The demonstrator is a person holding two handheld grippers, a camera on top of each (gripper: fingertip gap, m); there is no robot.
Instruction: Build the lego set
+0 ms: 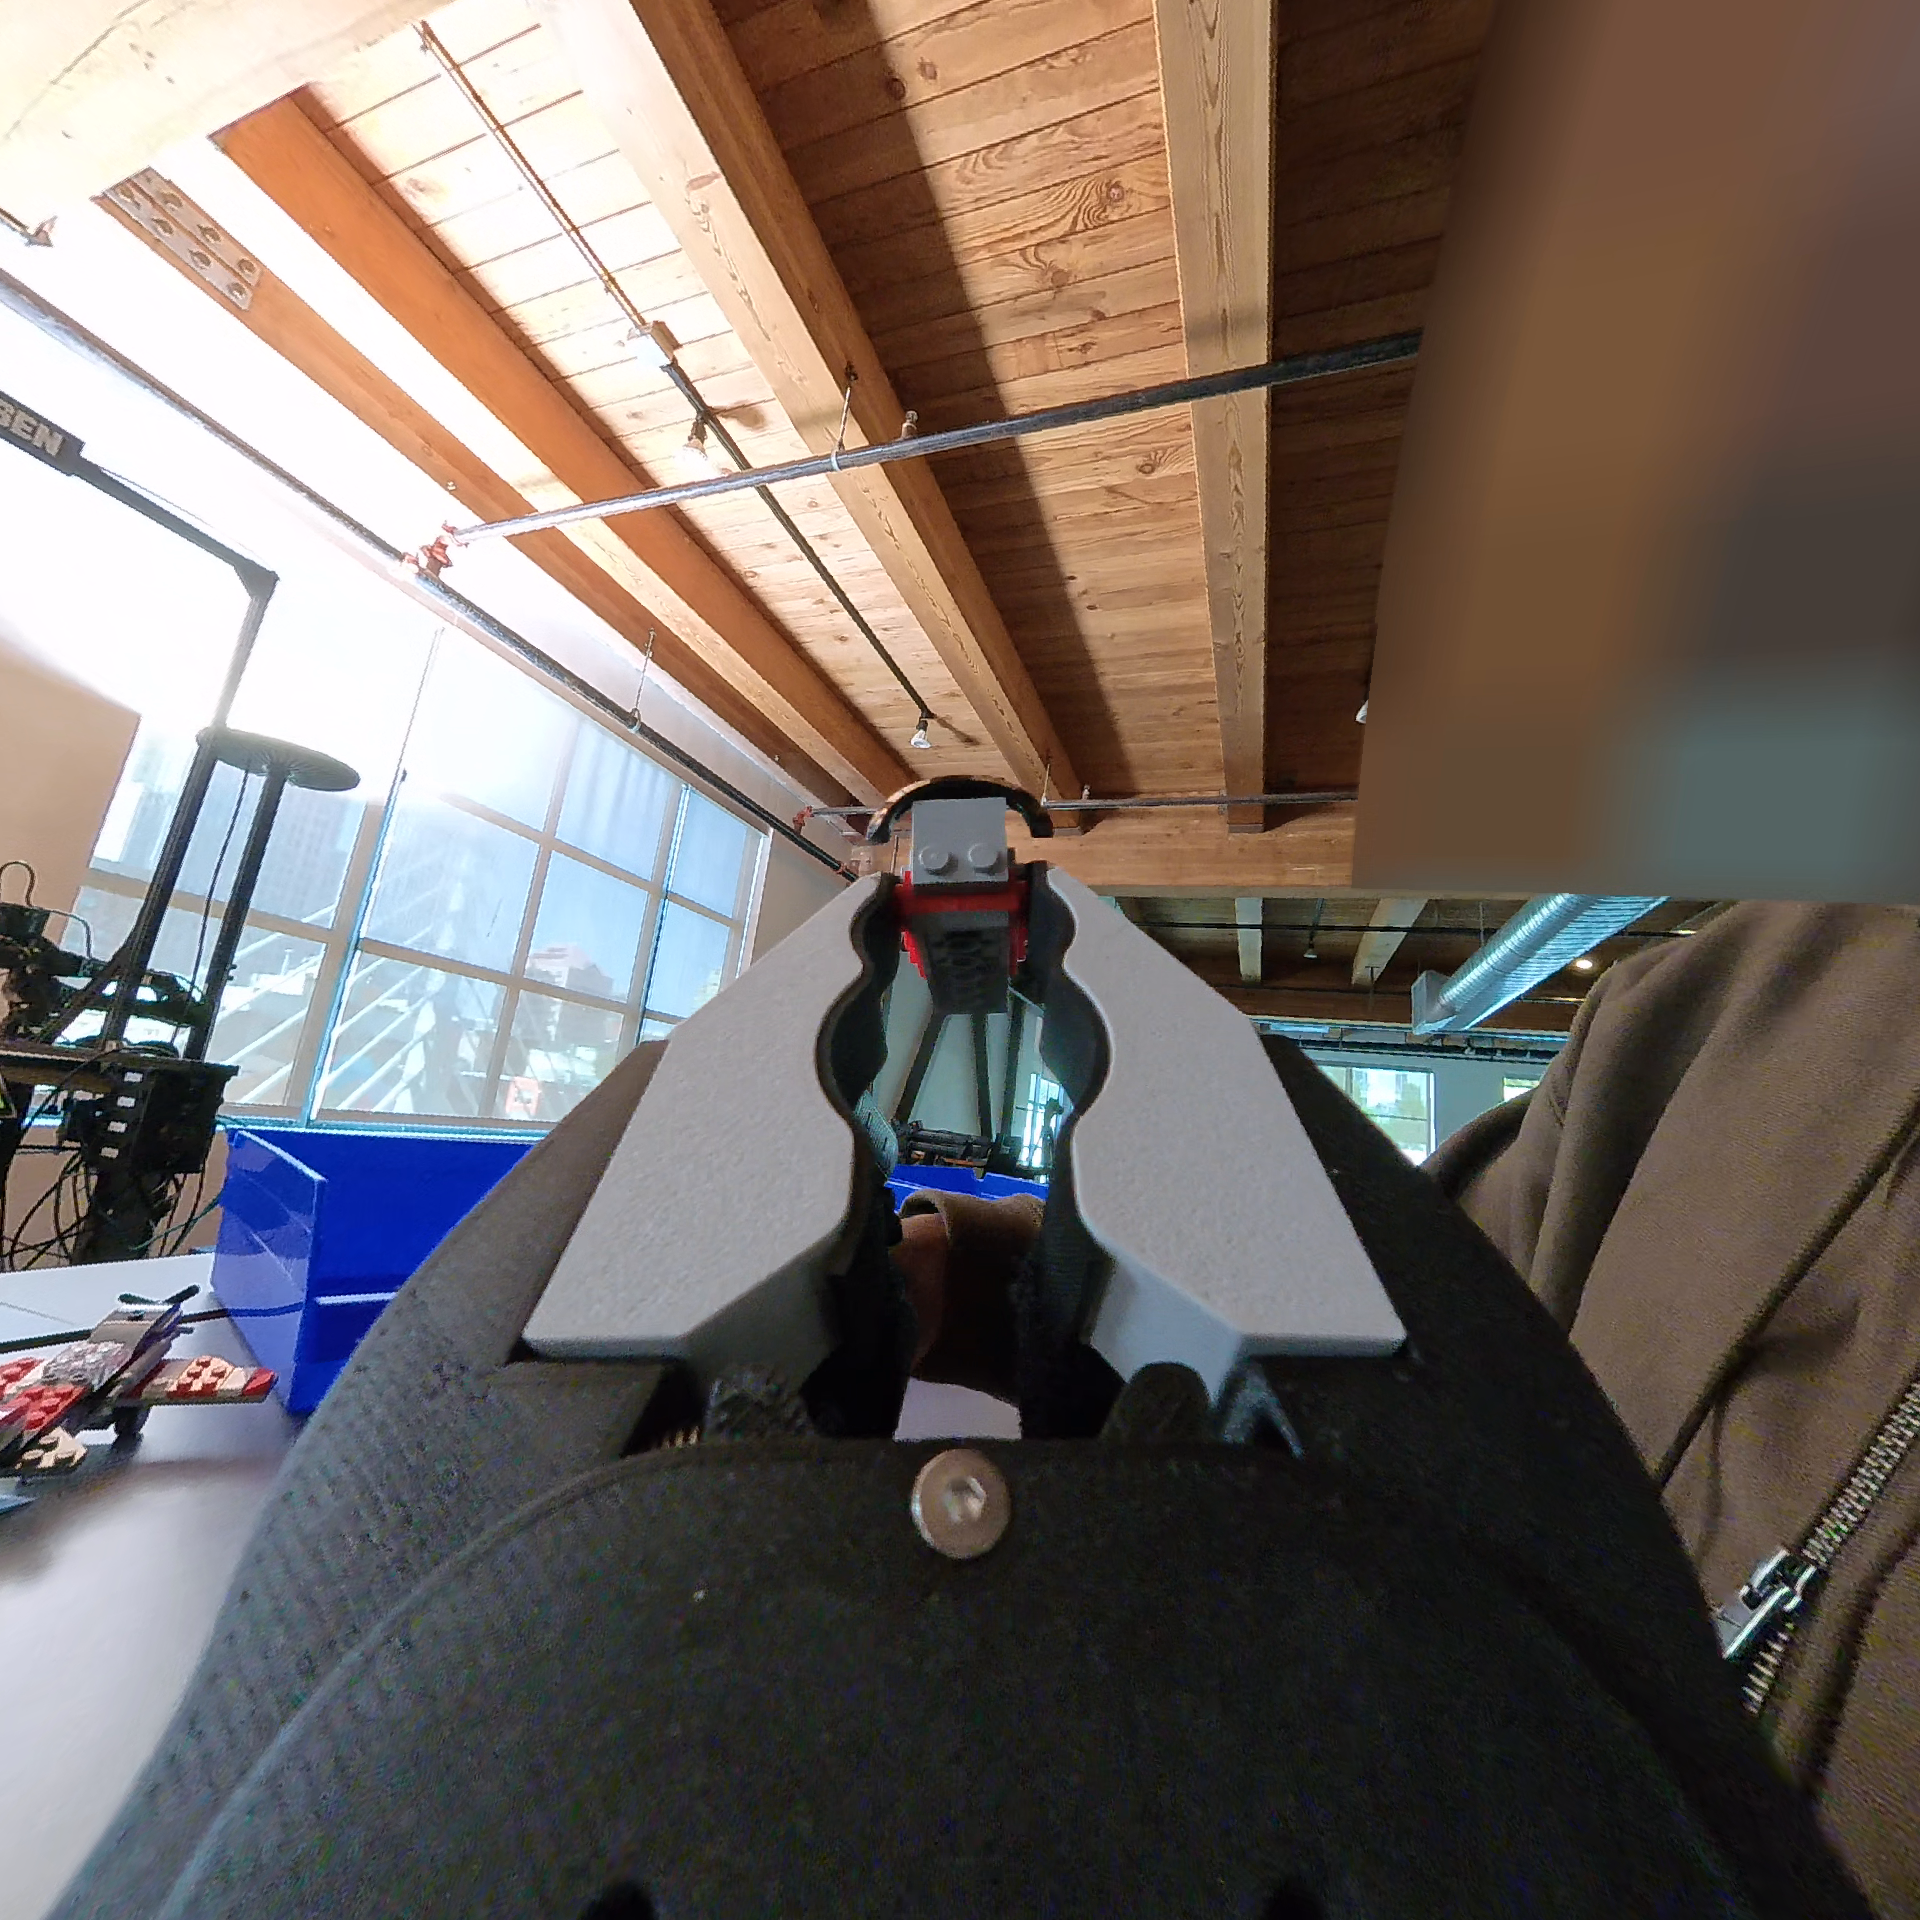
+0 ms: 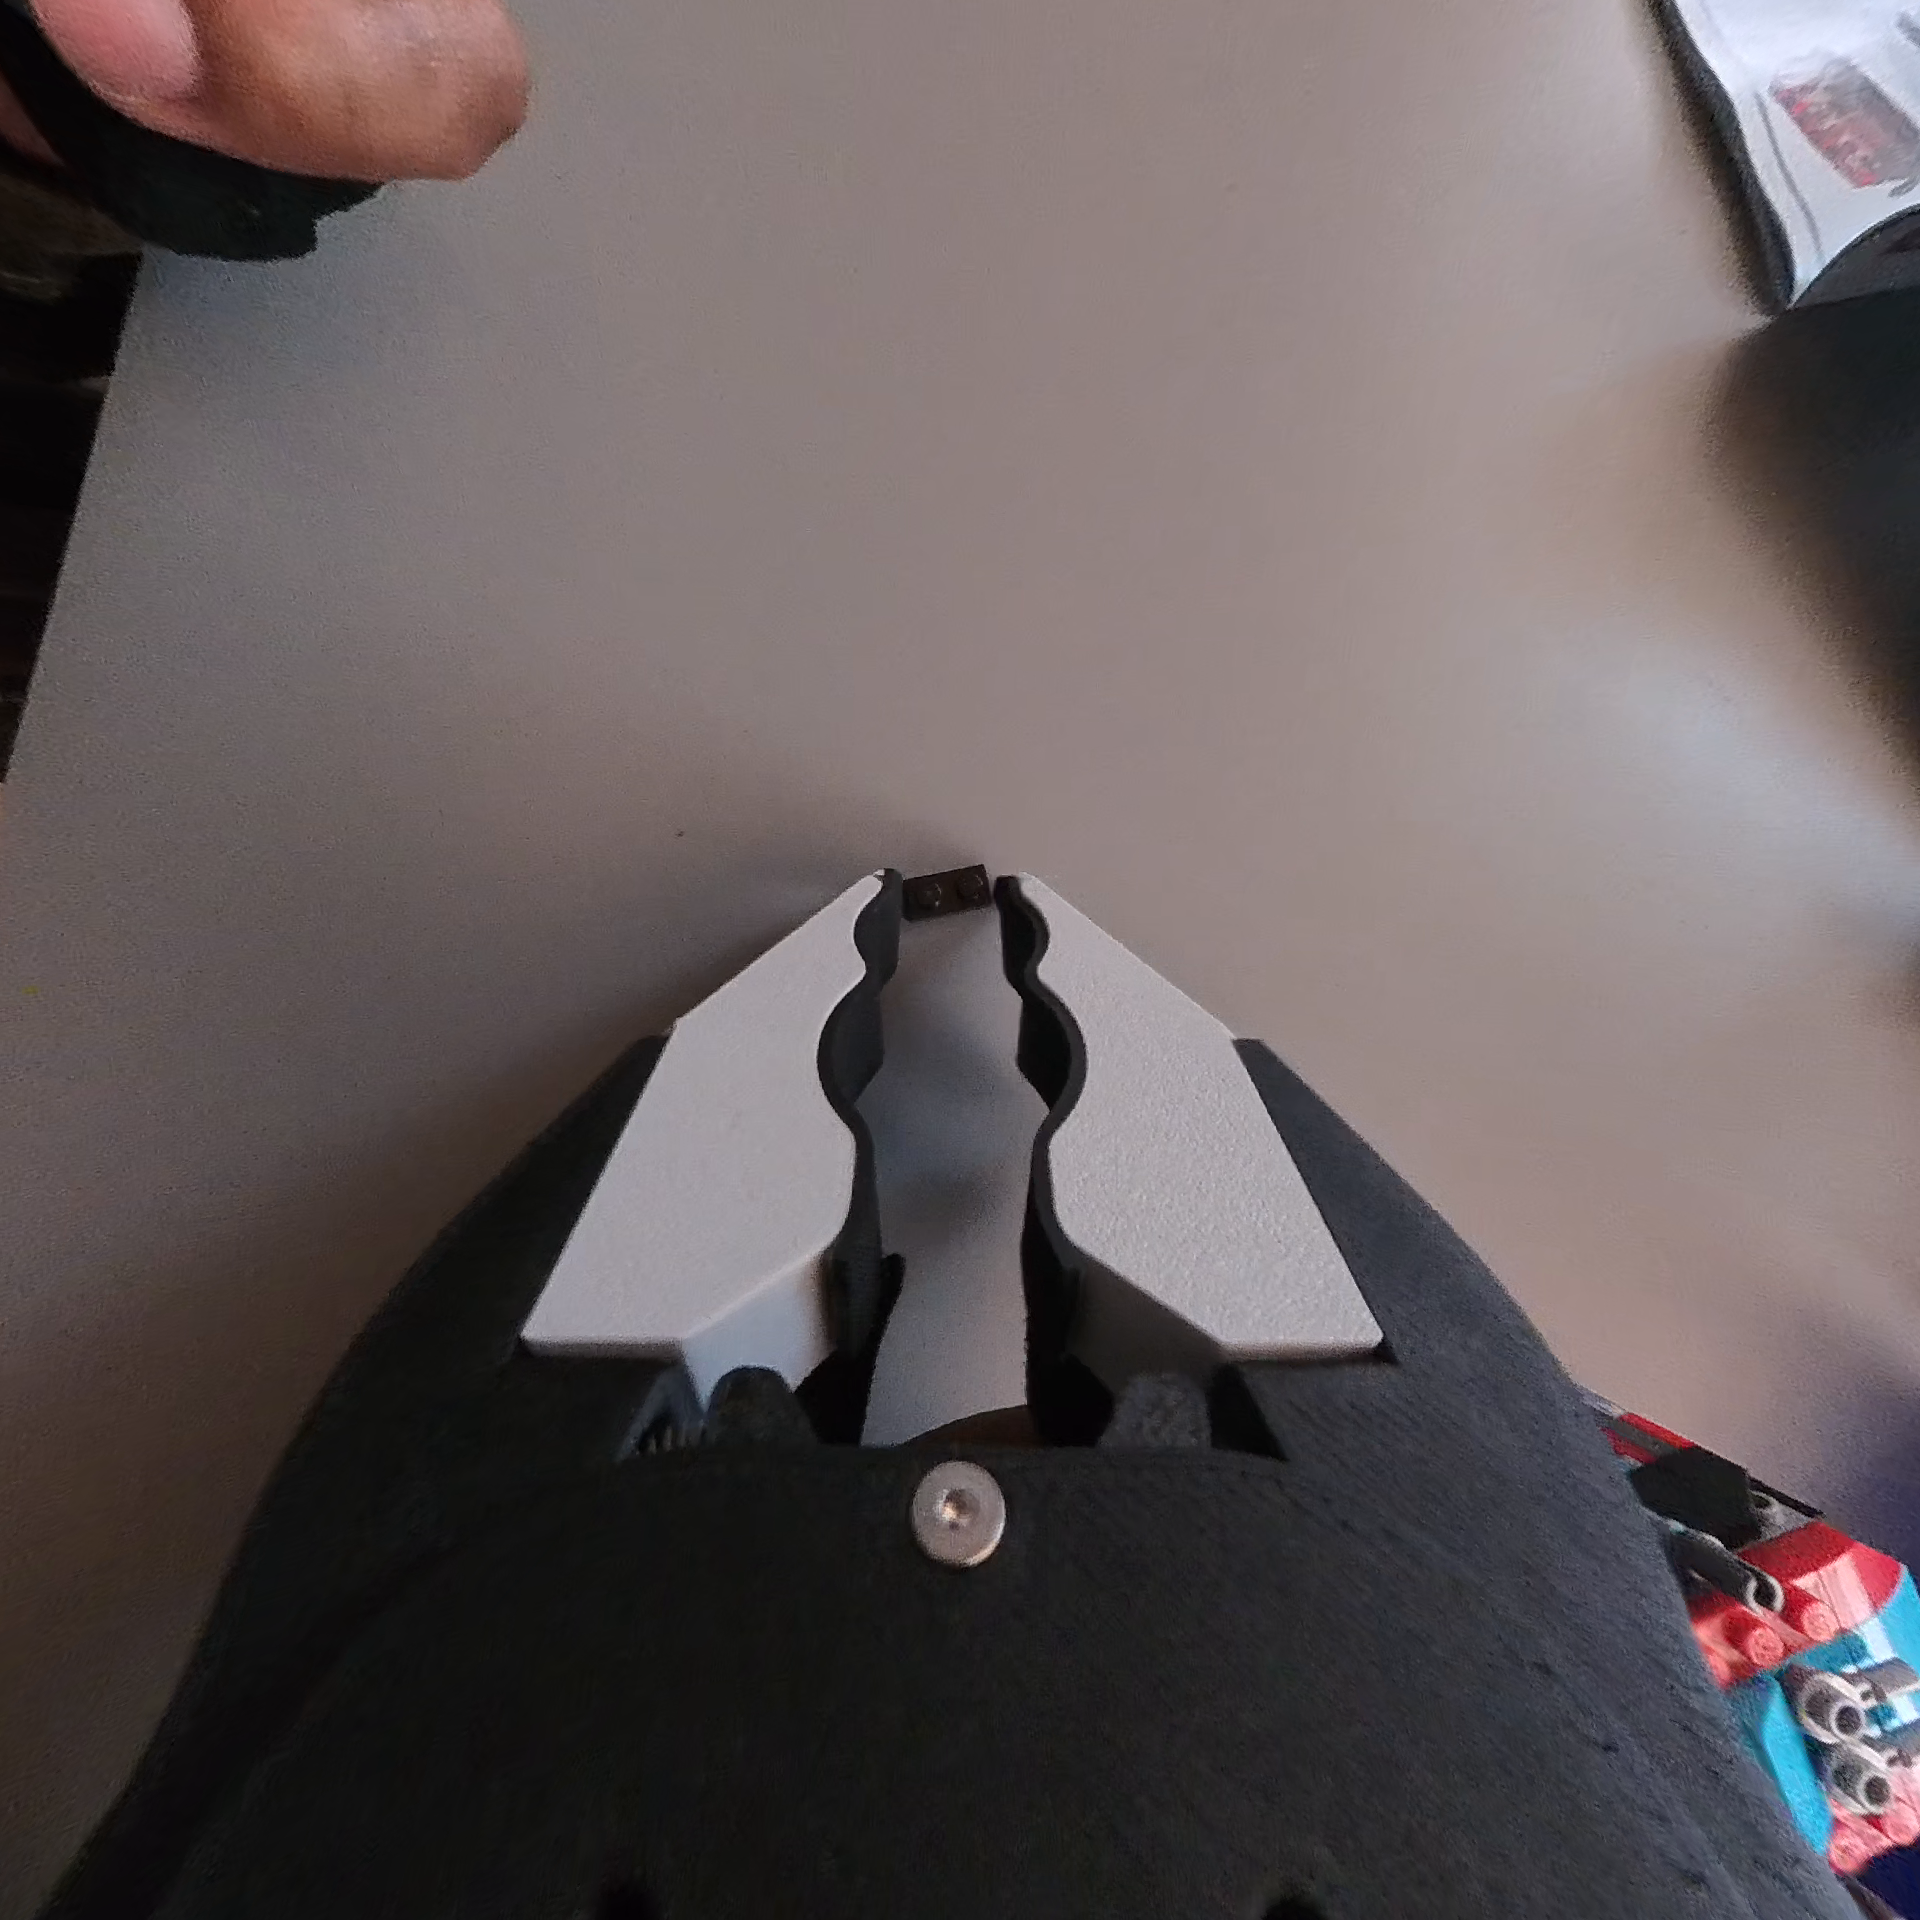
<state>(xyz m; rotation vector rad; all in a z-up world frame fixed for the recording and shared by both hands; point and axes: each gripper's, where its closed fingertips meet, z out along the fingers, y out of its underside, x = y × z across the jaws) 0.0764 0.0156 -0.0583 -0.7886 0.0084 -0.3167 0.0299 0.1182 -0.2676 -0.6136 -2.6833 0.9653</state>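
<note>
My left gripper (image 1: 961,883) points up toward the ceiling and is shut on a small brick assembly (image 1: 956,847): a grey studded brick on top, red and dark grey parts below, and a black arch behind it. Both pads press its sides. My right gripper (image 2: 948,896) is low over the grey table (image 2: 935,468). A small black two-stud plate (image 2: 945,894) lies flat between its fingertips. The left pad (image 2: 881,914) is against the plate's end. A thin gap shows at the right pad (image 2: 1013,914), so the plate is not clamped.
A person's hand (image 2: 291,73) is at the top left, and a booklet (image 2: 1829,135) at the top right. A red and blue brick model (image 2: 1829,1683) sits at the lower right. A blue bin (image 1: 343,1247) and a red brick build (image 1: 114,1392) stand on the table. A brown jacket (image 1: 1714,1247) is at the right. The left gripper's tips are roughly 25 cm from the right gripper's.
</note>
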